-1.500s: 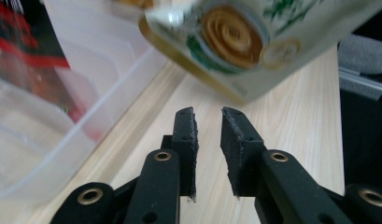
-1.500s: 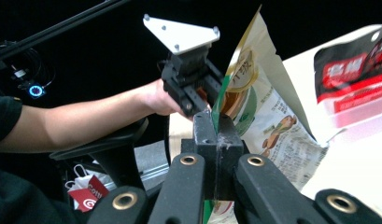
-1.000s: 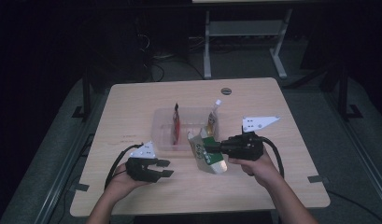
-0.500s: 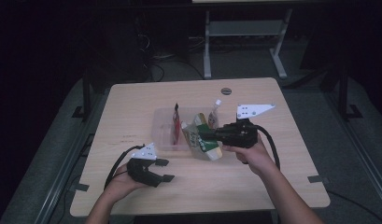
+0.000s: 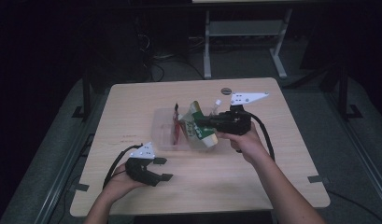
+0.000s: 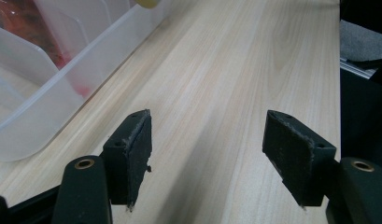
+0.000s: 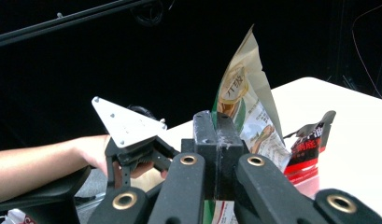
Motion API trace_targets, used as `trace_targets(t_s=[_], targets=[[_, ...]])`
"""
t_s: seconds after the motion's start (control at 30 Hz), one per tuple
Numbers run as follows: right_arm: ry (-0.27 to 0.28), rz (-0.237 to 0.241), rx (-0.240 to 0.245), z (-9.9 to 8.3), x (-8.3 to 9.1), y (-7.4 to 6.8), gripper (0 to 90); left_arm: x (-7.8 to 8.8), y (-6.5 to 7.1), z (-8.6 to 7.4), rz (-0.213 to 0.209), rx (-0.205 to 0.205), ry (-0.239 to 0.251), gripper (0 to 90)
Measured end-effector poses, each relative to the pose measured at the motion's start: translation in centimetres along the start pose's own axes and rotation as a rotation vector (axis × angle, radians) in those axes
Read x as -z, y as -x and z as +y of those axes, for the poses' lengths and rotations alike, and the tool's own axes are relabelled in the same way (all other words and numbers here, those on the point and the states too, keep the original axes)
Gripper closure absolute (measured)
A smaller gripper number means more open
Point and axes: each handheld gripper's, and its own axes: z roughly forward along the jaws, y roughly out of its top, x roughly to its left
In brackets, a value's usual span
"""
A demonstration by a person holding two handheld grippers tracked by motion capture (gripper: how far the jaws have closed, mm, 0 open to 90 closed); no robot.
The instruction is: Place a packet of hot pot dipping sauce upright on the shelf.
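Spanning the middle of the bench is a clear plastic divider tray, and over its right-hand compartments hangs the thing in hand: a green and cream snack packet, pinched by the right gripper, whose fingers are clamped tight on the packet's lower edge. In the right gripper view the packet stands up from the closed fingers with its long axis near vertical, torn top uppermost, while from above it leans across the tray, tilted towards the far left. A red and black packet already stands in a slot just left of it, the two close together and perhaps touching, though the high view is too coarse to be sure. So the coming move turns on this: the free slot lies below and slightly toward the person from the packet, and the right hand is the nearer one by far. The left gripper rests low on the bench, well apart from the tray's near left corner, its fingers spread with nothing between them; they have just been opening. Compared with a second ago, the packet has been lifted off the bench beside the tray and carried up over it, while the left hand has kept its place.
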Motion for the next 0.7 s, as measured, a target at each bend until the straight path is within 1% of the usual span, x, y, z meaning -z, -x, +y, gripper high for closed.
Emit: trace_targets(t_s=[0.1,0.37,0.53,0.57,0.7], targets=[[0.006,-0.010,0.001,0.4,-0.2,0.4,90.0,0.0,0.0,0.0,-0.001,-0.009,-0.002,32.6],[0.017,-0.045,-0.013,1.1,-0.4,1.6,90.0,0.1,-0.1,0.0,-0.001,-0.009,-0.006,32.7],[0.011,-0.068,-0.029,0.8,-0.6,2.3,90.0,0.1,-0.1,-0.1,-0.003,-0.003,-0.006,32.6],[0.005,-0.072,-0.031,0.6,-0.7,2.4,90.0,0.1,-0.1,0.0,-0.002,-0.008,-0.006,32.6],[-0.012,-0.085,-0.042,0.0,-1.0,2.8,90.0,0.0,0.0,0.0,-0.006,-0.004,-0.007,32.7]])
